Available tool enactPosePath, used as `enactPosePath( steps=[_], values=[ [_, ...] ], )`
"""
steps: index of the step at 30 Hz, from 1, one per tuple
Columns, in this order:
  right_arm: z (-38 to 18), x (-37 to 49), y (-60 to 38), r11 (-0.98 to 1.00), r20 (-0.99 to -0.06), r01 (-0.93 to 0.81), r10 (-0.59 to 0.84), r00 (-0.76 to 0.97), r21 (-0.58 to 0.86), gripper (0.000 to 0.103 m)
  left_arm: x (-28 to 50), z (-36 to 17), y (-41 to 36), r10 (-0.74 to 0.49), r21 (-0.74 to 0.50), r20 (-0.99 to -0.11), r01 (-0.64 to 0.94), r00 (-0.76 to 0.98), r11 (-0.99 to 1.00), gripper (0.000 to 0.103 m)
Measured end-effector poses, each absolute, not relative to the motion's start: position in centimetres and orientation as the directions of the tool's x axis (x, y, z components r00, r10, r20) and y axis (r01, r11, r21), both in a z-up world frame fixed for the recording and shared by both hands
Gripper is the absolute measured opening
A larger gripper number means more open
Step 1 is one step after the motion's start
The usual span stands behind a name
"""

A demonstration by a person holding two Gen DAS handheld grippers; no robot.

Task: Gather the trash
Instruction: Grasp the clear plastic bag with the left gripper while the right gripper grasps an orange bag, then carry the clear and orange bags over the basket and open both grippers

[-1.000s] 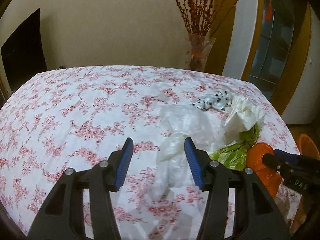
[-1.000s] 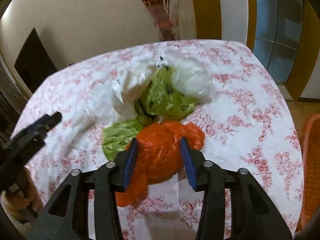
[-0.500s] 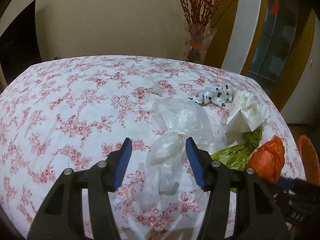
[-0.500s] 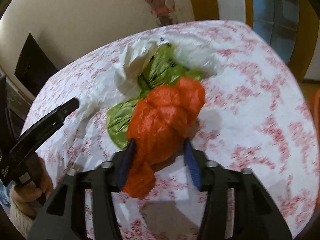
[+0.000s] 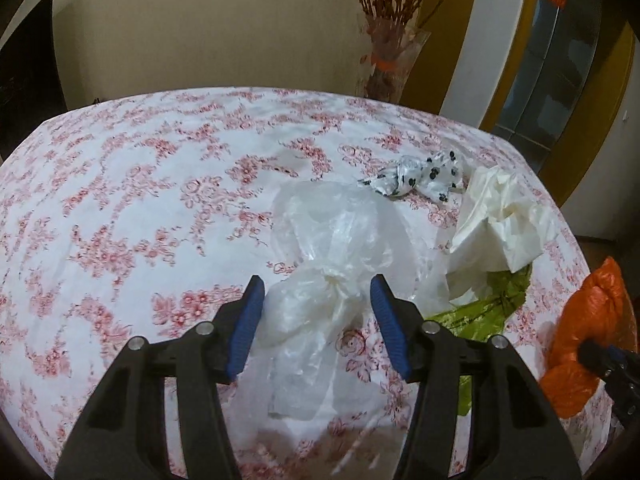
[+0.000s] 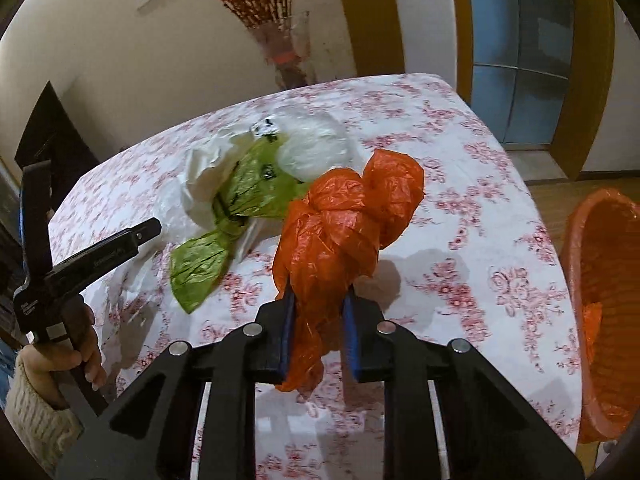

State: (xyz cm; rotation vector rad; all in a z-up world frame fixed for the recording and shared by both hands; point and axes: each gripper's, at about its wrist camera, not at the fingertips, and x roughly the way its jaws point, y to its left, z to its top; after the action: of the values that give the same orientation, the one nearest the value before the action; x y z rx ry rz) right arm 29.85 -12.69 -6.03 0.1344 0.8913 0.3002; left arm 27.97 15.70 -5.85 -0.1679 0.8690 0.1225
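Observation:
A knotted clear plastic bag point(image 5: 332, 232) lies on the floral tablecloth point(image 5: 120, 200). My left gripper point(image 5: 316, 288) straddles its knot, and its jaws are closing with the blue pads just off the plastic. My right gripper point(image 6: 318, 300) is shut on a knotted orange bag point(image 6: 344, 220) and still squeezing; the bag hangs tilted above the cloth. That orange bag point(image 5: 596, 308) also shows at the right edge of the left wrist view. A green bag point(image 6: 240, 192), crumpled white paper point(image 5: 504, 228) and a black-spotted white wrapper point(image 5: 420, 172) lie together behind.
An orange basket point(image 6: 600, 280) stands beside the table's right edge, lower than the tabletop. A glass vase of red branches point(image 5: 388, 60) stands behind the far edge. A hand in a knitted sleeve point(image 6: 76, 360) holds the left gripper at the lower left.
My right gripper closed on the orange bag, lifted it off the cloth and carried it right. My left gripper moved forward and down over the clear bag, and its jaws narrowed.

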Motion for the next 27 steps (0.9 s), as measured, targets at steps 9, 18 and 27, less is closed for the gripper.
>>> enactPosePath(
  steps=[9,18,27],
  values=[
    [-5.6,29.0,-13.4,0.952,-0.74,-0.199,0.306,0.599,0.233,0.022,26.3,-4.2,16.3,0.067,-0.08,-0.723,-0.179,0.688,0.981,0.024],
    [-4.2,28.0,-13.6,0.949,-0.717,-0.212,0.315,0.621,0.233,0.022,23.9,-0.9,17.5,0.112,-0.072,-0.665,-0.212,0.739,0.974,0.021],
    [-3.3,27.2,-12.8,0.944,-0.707,-0.239,0.328,0.627,0.226,0.022,22.3,1.0,17.9,0.116,-0.088,-0.629,-0.219,0.769,0.972,0.021]
  ],
)
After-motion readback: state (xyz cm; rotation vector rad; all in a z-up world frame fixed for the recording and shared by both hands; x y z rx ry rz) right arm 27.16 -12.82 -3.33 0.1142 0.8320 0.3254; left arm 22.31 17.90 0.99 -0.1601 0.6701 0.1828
